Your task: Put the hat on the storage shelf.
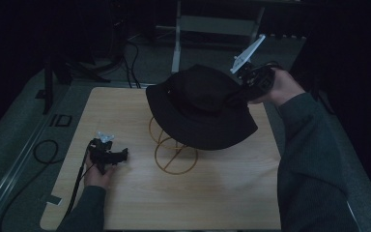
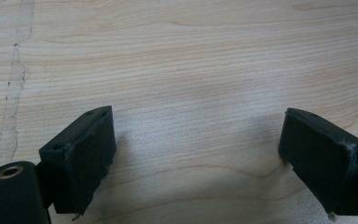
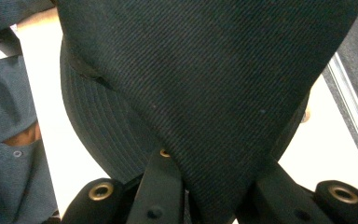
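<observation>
A black bucket hat hangs tilted over a gold wire stand at the middle of the wooden table. My right gripper is shut on the hat's crown at its far right side. In the right gripper view the hat's dark cloth is pinched between the two jaws and bulges up from them. My left gripper rests low on the table at the front left, apart from the stand. In the left gripper view its pads stand wide apart over bare wood, open with nothing between them.
The light wooden table top lies on a grey floor. Black cables loop on the floor at the left. A white frame leg stands behind the table. The person's right sleeve runs along the table's right edge.
</observation>
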